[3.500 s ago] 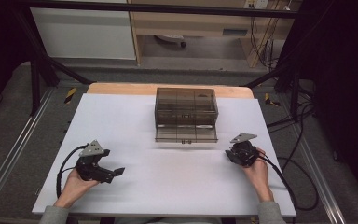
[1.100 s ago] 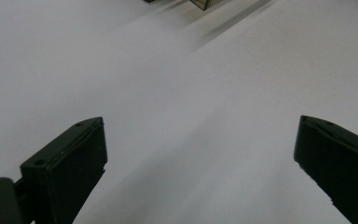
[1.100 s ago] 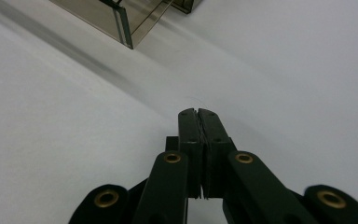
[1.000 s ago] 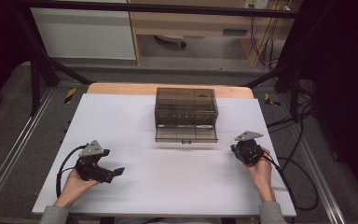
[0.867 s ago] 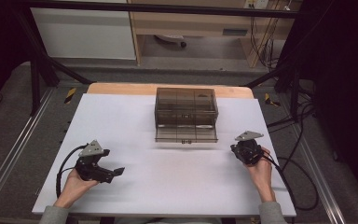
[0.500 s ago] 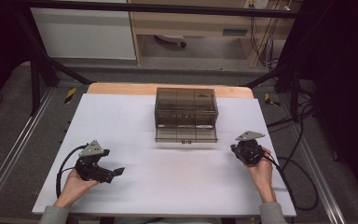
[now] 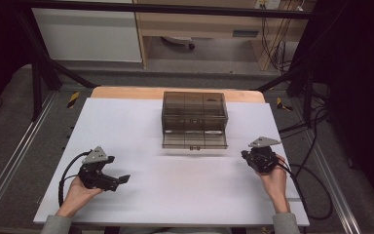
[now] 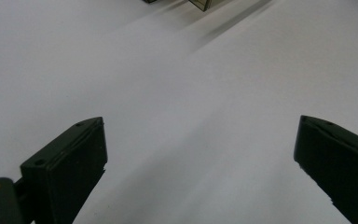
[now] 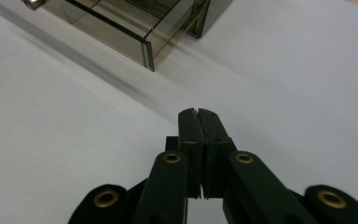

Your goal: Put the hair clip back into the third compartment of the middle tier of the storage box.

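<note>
Resting both hands on the white counter point(image 7: 175, 195), w/ a gripper in each. My left gripper point(image 7: 119, 179) sits near the front left corner, jaws spread wide apart w/ nothing btwn them; in the left gripper view there's just bare counter in the gap. My right gripper point(image 7: 246, 155) is over at the right side, jaws pressed flat together, empty; in the right gripper view point(image 9: 198, 114) the two pads meet w/ no gap.

The smoky clear plastic box point(image 7: 194, 111) stands at the middle back of the counter, just in front of the wooden strip point(image 7: 126, 92) along the far edge. Its drawer point(image 7: 194, 140) is pulled out toward me, approx. halfway, flat on the counter. In the right gripper view the drawer's corner point(image 9: 147, 49) lies ahead of the shut jaws & to the left, near but not touching. Left gripper is well apart from the box; right gripper is just beside the drawer's right front corner, apart from it. Can't tell if anything's inside the drawer.
</note>
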